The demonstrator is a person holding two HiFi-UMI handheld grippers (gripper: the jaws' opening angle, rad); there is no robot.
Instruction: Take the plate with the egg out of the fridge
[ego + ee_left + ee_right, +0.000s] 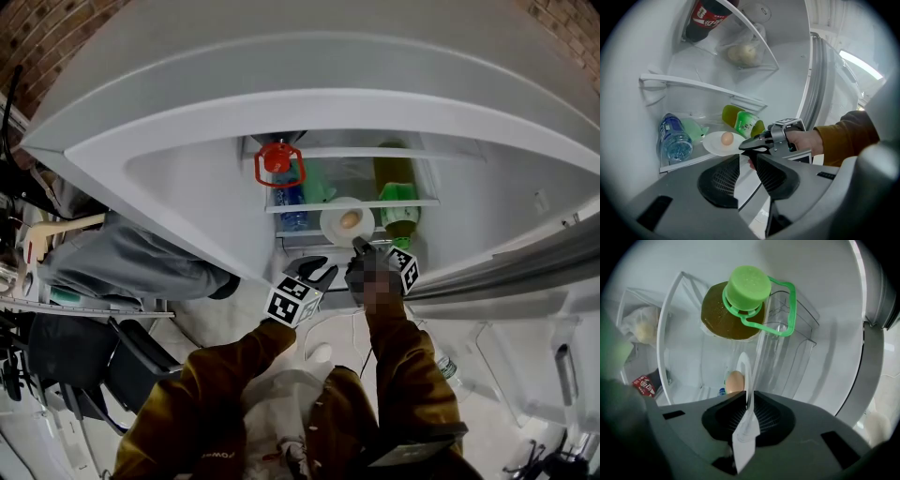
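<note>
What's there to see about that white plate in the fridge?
The plate is small, round, plain white and smooth, with a shallow raised rim. It lies flat on a fridge shelf, between a water bottle and a green-labelled bottle. One brown egg rests near its middle. The right gripper has its jaws pinched on the near rim, one above and one below, with no gap showing.

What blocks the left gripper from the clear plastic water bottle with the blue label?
Nothing visible; probably yes: the open left gripper faces the shelf, the water bottle lies at its left end, and the right gripper, clamped on the round white plate, sits further right.
</note>
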